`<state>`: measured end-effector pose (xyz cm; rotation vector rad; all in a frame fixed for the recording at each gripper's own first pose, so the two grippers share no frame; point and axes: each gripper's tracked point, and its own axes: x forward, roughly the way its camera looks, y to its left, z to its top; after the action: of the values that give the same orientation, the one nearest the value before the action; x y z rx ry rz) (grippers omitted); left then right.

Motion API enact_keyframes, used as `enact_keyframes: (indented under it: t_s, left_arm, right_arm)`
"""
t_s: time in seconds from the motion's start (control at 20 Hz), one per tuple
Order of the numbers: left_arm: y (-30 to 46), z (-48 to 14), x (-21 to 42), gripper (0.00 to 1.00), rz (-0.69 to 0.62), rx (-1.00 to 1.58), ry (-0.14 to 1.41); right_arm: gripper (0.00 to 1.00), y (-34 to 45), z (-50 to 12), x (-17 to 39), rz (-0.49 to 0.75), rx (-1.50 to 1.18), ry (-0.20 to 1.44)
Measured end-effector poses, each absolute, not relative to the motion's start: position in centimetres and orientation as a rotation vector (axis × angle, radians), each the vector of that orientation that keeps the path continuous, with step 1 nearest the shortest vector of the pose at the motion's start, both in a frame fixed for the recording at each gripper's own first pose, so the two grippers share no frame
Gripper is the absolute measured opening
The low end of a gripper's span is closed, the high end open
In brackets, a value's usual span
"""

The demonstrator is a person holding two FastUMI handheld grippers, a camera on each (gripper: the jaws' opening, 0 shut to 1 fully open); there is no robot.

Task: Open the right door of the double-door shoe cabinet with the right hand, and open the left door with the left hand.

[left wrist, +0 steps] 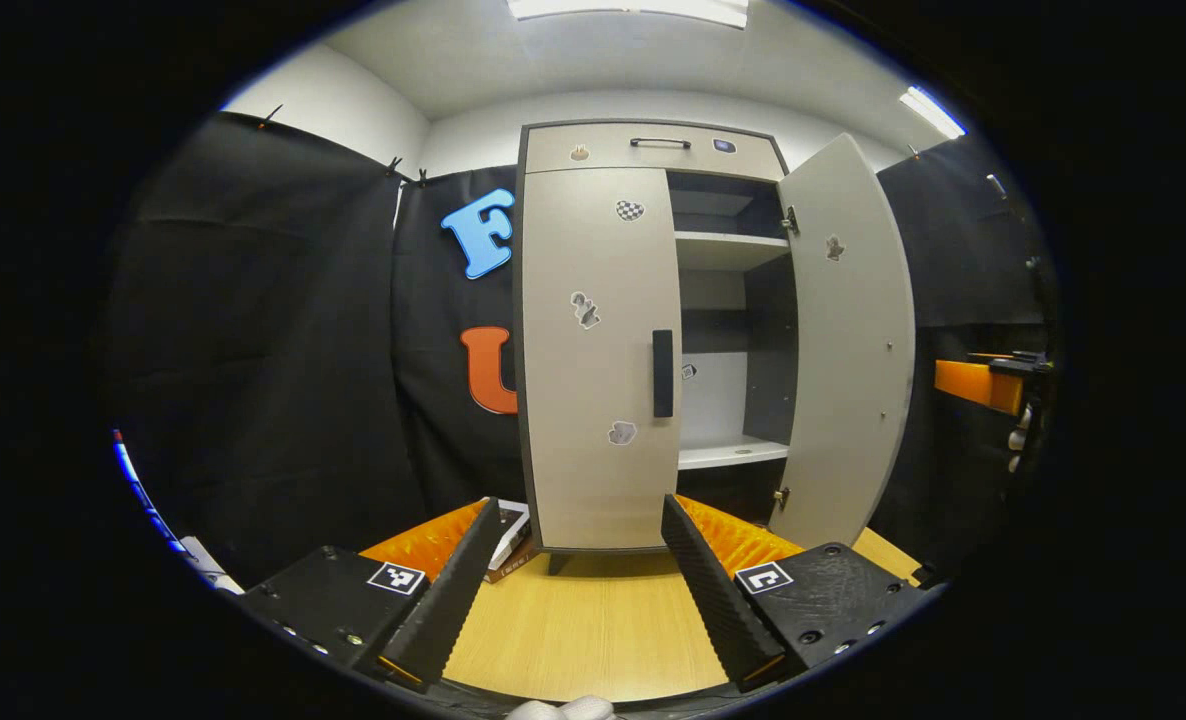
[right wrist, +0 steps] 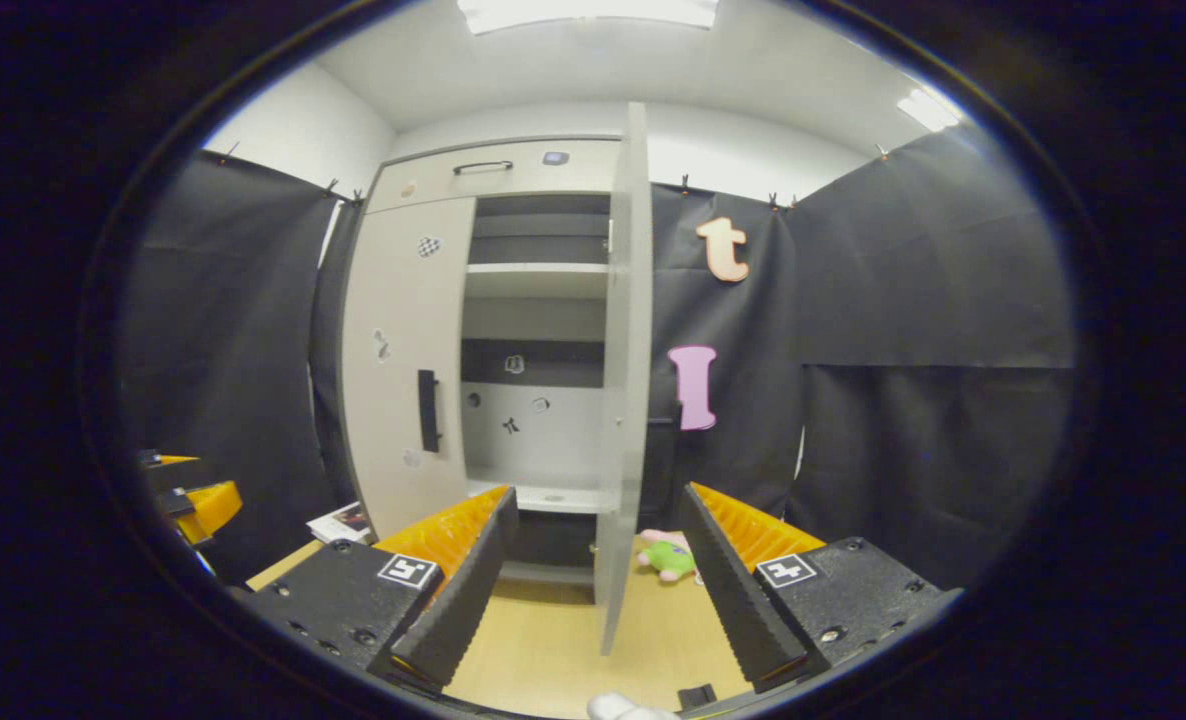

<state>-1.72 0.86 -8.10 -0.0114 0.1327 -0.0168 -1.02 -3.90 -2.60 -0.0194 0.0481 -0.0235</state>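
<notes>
The beige shoe cabinet (left wrist: 653, 150) stands on the wooden table. Its left door (left wrist: 598, 360) is closed, with a black vertical handle (left wrist: 662, 372) at its right edge. Its right door (left wrist: 848, 340) is swung wide open, baring white shelves (left wrist: 731, 452). My left gripper (left wrist: 578, 515) is open, well short of the left door and pointing at its lower part. In the right gripper view the open right door (right wrist: 628, 370) is seen edge-on between the fingers of my right gripper (right wrist: 593, 500), which is open and apart from it. The left door (right wrist: 403, 370) and its handle (right wrist: 428, 410) sit to the left.
The wooden table (left wrist: 593, 620) runs in front of the cabinet. A small box (left wrist: 513, 535) lies by the cabinet's left foot. A green and pink plush toy (right wrist: 668, 555) lies on the table right of the open door. Black cloth walls surround the booth. The other gripper (left wrist: 993, 385) shows at far right.
</notes>
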Motion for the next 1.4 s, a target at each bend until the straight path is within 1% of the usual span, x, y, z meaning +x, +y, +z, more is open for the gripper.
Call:
enact_keyframes:
  t_s: [0.1,0.2,0.25,0.3,0.45,0.7,0.75,1.05,1.4]
  left_arm:
    - [1.1,-8.1,-0.3,0.97,-0.010,-0.007,0.127]
    - [1.4,-8.1,1.2,0.97,-0.004,-0.008,0.122]
    - [1.3,-8.0,1.9,0.97,-0.003,-0.008,0.118]
    - [1.2,-8.0,2.8,0.97,-0.003,-0.004,0.120]
    - [0.4,-7.4,5.9,0.97,-0.005,0.015,0.102]
    - [-3.5,-6.3,12.4,0.97,-0.051,0.004,0.085]
    - [-4.4,-5.9,14.0,0.96,-0.061,0.004,0.080]
    - [-8.1,-5.0,22.2,0.96,-0.090,0.004,0.064]
    - [-9.3,-6.9,29.3,0.96,-0.068,-0.024,0.116]
  right_arm:
    - [0.99,-2.1,-3.7,-1.9,0.009,-0.008,0.065]
    - [1.00,-0.8,-4.8,-2.2,0.042,-0.006,0.091]
    - [0.99,-0.5,-5.2,-2.2,0.050,-0.006,0.103]
    - [1.00,-0.3,-5.5,-2.0,0.056,-0.002,0.109]
    - [0.99,0.1,-6.0,-1.4,0.073,0.012,0.128]
    - [0.99,-1.1,-5.0,0.1,0.061,0.013,0.114]
    - [1.00,-1.2,-4.8,0.3,0.063,0.015,0.109]
    - [0.99,-2.4,-4.3,2.2,0.055,0.015,0.102]
    - [0.99,-3.9,-4.7,3.8,0.033,0.004,0.122]
